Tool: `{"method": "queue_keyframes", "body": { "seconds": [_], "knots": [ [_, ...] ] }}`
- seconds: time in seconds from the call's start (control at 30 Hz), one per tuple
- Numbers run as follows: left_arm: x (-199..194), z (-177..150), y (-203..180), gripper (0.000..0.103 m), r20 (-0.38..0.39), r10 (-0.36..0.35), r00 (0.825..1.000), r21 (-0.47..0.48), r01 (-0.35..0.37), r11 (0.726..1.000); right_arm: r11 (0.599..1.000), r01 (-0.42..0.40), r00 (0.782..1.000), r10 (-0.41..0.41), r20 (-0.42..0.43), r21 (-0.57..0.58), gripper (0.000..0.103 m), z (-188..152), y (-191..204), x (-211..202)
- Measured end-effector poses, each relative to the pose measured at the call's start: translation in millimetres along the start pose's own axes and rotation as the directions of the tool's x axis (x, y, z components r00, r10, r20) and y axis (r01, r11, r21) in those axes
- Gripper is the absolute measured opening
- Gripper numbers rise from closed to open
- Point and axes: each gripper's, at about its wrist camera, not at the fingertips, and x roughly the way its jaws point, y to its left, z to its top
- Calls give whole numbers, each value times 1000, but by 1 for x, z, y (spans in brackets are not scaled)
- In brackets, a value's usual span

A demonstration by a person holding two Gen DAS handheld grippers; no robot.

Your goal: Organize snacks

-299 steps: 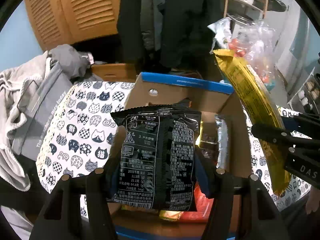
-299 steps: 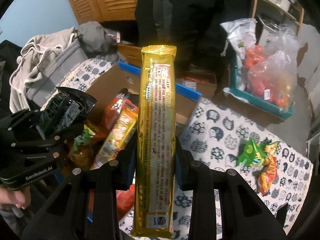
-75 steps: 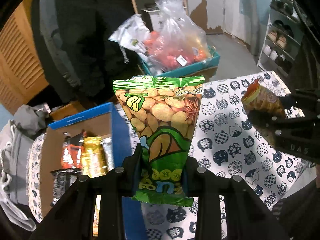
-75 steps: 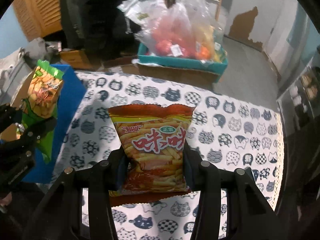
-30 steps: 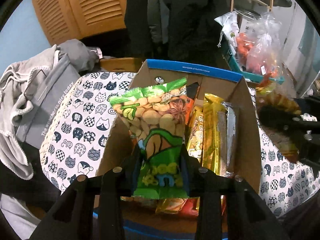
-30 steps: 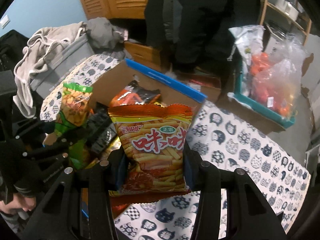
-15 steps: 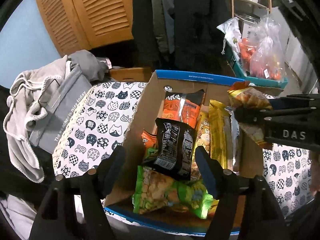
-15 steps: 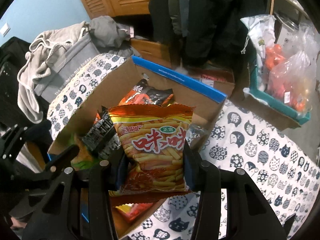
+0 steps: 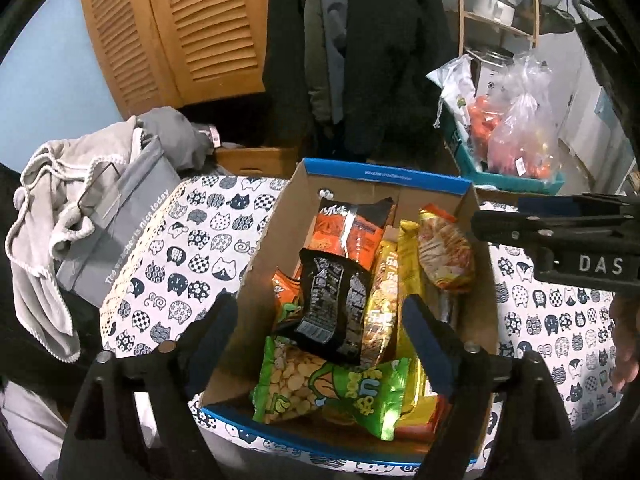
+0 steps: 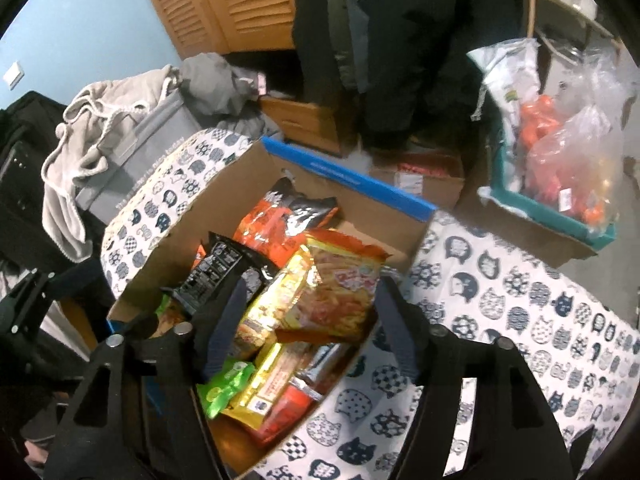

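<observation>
Change since half a second ago: right gripper [image 10: 308,320] no longer clamps the orange fries bag [image 10: 340,286]; its jaws have spread and the bag now lies in the cardboard box [image 10: 224,192].
Left gripper [image 9: 316,332]: jaws wide apart, nothing between them, poised over the near end of the box, as it was half a second ago.
Right gripper, state: jaws wide apart, empty, above the box's near right corner; its black body also shows at the right edge of the left wrist view.
Cardboard box: open-topped, brown inside, blue-edged rim, standing on the cat-print tablecloth [image 9: 188,240].
Orange fries bag, position: on top of the pile toward the right side of the box, tilted, resting against the gold packets.
Green peanut bag [image 9: 332,388]: lying crosswise at the near end of the box, partly under the black packet.
Black packet [image 9: 330,304]: mid-box, printed back upward, overlapping the green peanut bag.
Orange-and-black bag [image 9: 348,228]: at the far end of the box, leaning toward the back wall.
Gold packets [image 9: 388,292]: long, lying lengthwise right of centre, between the black packet and the fries bag.
Grey storage bin [image 9: 116,220]: left of the table, draped with a pale hooded garment [image 9: 44,208].
Teal crate [image 10: 548,208]: beyond the table to the right, holding clear plastic bags of orange items.
Louvred wooden doors [image 9: 176,28]: in the background, with dark coats hanging beside them.
</observation>
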Motion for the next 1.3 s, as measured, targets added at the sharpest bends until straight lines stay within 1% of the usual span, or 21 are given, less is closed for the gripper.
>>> {"method": "queue_keyframes", "body": {
  "seconds": [0.03, 0.1, 0.13, 0.23, 0.33, 0.47, 0.6, 0.7, 1.03, 1.3],
  "knots": [
    [-2, 1, -2, 87, 6, 0, 1000, 4, 0, 1000, 1000, 13, 1000, -13, 6, -5, 72, -1, -1, -4],
    [-5, 1, -4, 87, 13, 3, 1000, 12, -4, 1000, 999, 44, 999, -43, 22, -18, 77, -5, -2, -13],
    [-7, 1, -5, 87, 18, 12, 1000, 16, -12, 1000, 998, 57, 998, -56, 30, -22, 78, -6, -3, -17],
    [-12, 3, -10, 90, 33, 29, 999, 27, -30, 999, 996, 85, 995, -84, 45, -28, 78, -12, -6, -30],
    [-16, 5, -13, 94, 34, 17, 999, 30, -18, 999, 994, 108, 993, -106, 58, -23, 78, -19, -10, -44],
    [-22, 6, -17, 95, 33, -7, 999, 36, 6, 999, 992, 124, 989, -123, 84, -16, 79, -27, -13, -63],
    [-29, 7, -20, 96, 50, -3, 999, 41, 1, 999, 991, 135, 985, -133, 108, -15, 79, -35, -16, -77],
    [-35, 9, -20, 101, 64, -13, 998, 34, 11, 999, 989, 143, 983, -139, 118, -25, 79, -40, -17, -83],
    [-47, 13, -31, 101, 91, -46, 995, 56, 41, 998, 989, 148, 983, -145, 115, -16, 79, -49, -30, -88],
    [-48, 13, -36, 101, 103, -44, 994, 71, 37, 997, 989, 150, 983, -149, 109, -8, 79, -53, -36, -89]
  ]
}}
